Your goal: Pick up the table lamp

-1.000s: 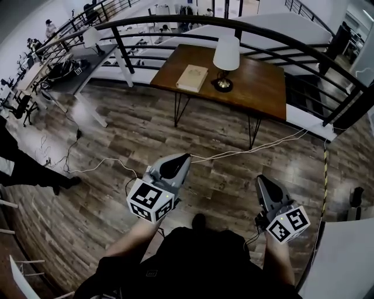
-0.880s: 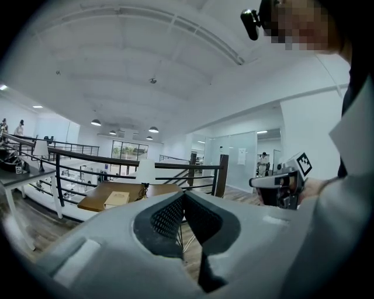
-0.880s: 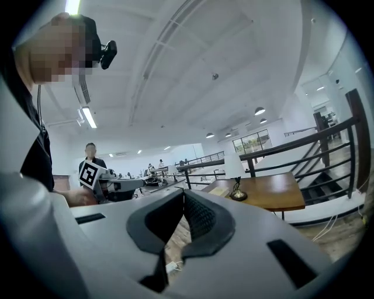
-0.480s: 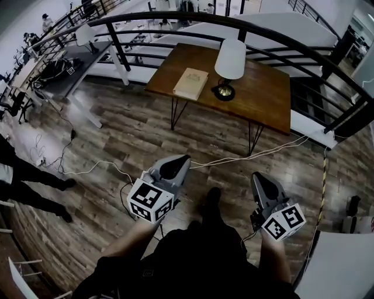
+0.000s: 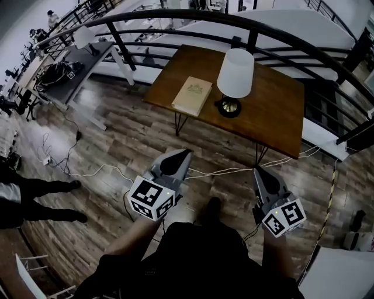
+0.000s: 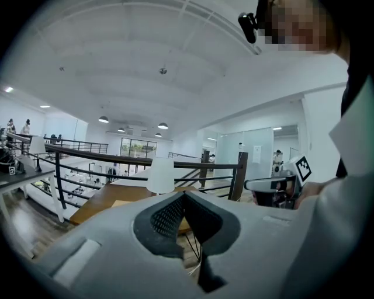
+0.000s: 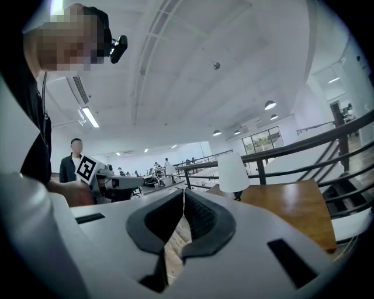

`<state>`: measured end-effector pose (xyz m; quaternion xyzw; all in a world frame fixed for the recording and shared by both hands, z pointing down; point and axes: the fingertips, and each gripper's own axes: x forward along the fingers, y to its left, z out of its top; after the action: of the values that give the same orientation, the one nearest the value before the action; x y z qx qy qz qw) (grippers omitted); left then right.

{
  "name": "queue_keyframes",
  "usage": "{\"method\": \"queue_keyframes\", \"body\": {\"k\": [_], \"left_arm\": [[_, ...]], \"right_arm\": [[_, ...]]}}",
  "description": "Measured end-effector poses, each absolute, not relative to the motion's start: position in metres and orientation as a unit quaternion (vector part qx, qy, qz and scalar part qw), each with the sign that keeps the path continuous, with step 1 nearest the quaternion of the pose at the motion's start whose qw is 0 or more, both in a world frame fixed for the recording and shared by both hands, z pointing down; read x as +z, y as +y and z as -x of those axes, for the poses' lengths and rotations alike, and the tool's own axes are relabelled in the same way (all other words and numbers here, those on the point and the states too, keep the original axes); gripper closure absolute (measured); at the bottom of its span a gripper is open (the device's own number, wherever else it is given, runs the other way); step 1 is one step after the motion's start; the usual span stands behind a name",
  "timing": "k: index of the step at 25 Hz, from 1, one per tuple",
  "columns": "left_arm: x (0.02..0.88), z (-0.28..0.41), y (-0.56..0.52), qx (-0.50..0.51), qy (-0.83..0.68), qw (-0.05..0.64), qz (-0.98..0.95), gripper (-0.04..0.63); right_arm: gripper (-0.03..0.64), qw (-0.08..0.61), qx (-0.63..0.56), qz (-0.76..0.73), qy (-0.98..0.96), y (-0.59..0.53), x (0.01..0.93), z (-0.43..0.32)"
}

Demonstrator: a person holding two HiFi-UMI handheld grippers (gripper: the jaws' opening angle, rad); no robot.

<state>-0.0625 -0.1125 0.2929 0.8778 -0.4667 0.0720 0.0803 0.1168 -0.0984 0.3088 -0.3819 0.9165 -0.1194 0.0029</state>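
Observation:
The table lamp (image 5: 236,73) has a white shade and a dark round base; it stands upright on the wooden table (image 5: 274,111), ahead of both grippers. My left gripper (image 5: 182,153) is held over the floor short of the table's near edge, shut and empty. My right gripper (image 5: 258,170) hangs beside it to the right, also shut with nothing in it. In the left gripper view the lamp (image 6: 160,175) shows just above the closed tips (image 6: 184,194). The right gripper view has the lamp (image 7: 232,173) to the right of its closed tips (image 7: 184,191).
A tan book (image 5: 191,95) lies on the table left of the lamp. A black curved railing (image 5: 175,16) runs behind the table. White cables (image 5: 222,171) trail across the wood floor. A grey desk (image 5: 76,64) stands far left; a person's legs (image 5: 35,190) are at the left edge.
Both grippers and the person have moved toward the table, so the lamp and table sit closer and larger. Both grippers have stayed shut. The legs at the left have shifted.

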Motion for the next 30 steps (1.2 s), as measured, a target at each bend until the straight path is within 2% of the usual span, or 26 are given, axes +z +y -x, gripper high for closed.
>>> {"method": "queue_keyframes", "body": {"k": [4, 13, 22, 30], "left_arm": [[0.285, 0.053, -0.161, 0.068, -0.47, 0.067, -0.878, 0.588], [0.321, 0.06, -0.24, 0.069, -0.441, 0.088, -0.891, 0.588], [0.38, 0.095, -0.316, 0.079, -0.421, 0.083, -0.9, 0.588], [0.431, 0.099, -0.373, 0.085, -0.428, 0.077, -0.897, 0.588]], "right_arm": [[0.601, -0.009, -0.107, 0.373, 0.922, -0.147, 0.312, -0.114], [0.6, -0.033, -0.101, 0.383, 0.918, -0.228, 0.347, -0.067], [0.6, -0.048, -0.082, 0.414, 0.905, -0.304, 0.393, -0.025], [0.6, -0.059, -0.085, 0.427, 0.898, -0.365, 0.459, -0.022]]}}
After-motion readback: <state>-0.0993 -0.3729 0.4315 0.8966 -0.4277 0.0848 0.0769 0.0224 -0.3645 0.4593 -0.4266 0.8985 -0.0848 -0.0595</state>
